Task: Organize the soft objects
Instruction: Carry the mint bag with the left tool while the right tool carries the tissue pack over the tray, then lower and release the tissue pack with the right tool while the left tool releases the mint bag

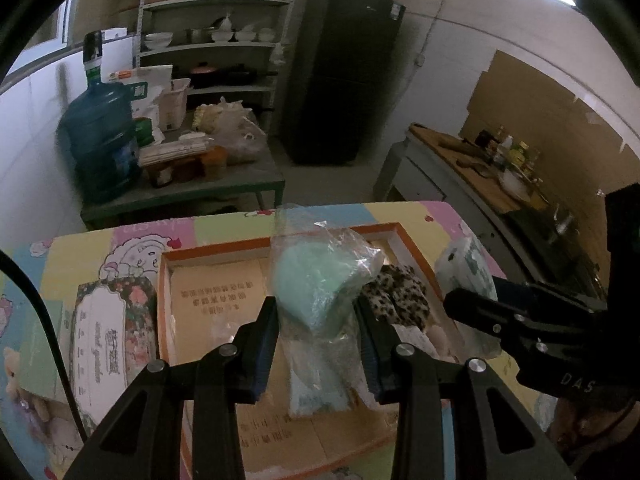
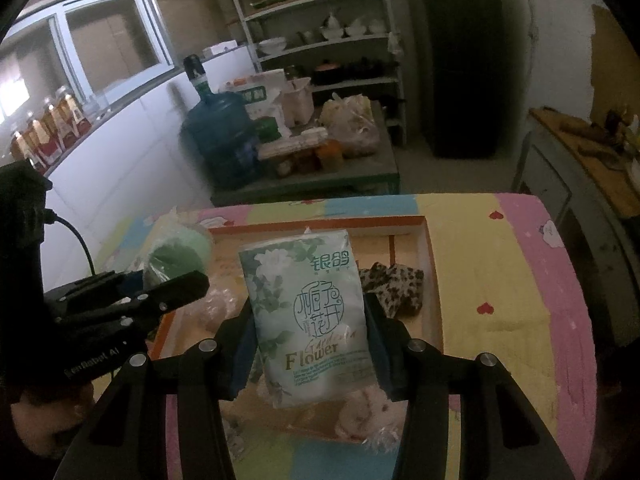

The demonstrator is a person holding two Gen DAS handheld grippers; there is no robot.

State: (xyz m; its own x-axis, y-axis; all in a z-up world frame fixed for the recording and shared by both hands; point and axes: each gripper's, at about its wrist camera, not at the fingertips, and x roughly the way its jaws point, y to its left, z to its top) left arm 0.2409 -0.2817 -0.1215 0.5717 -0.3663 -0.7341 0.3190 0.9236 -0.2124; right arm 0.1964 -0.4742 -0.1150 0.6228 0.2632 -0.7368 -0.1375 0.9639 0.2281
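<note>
My left gripper point(image 1: 316, 344) is shut on a clear plastic bag with a mint-green soft item point(image 1: 316, 280), held above an orange-rimmed cardboard box point(image 1: 208, 300). My right gripper point(image 2: 310, 344) is shut on a green-and-white tissue pack point(image 2: 308, 312) printed "Flower", held above the same box point(image 2: 430, 272). The right gripper point(image 1: 520, 320) and its tissue pack point(image 1: 466, 272) show at the right of the left wrist view. The left gripper point(image 2: 132, 300) and the green bag point(image 2: 176, 252) show at the left of the right wrist view. A leopard-print soft item point(image 1: 400, 296) point(image 2: 396, 284) lies in the box.
A floral tissue box point(image 1: 112, 340) stands left of the box on the colourful cartoon mat point(image 2: 500, 280). A pale plush item point(image 2: 360, 412) lies in the box near me. Beyond are a low table with a water jug point(image 1: 100, 136), shelves, a dark fridge point(image 1: 340, 72) and a counter point(image 1: 480, 168).
</note>
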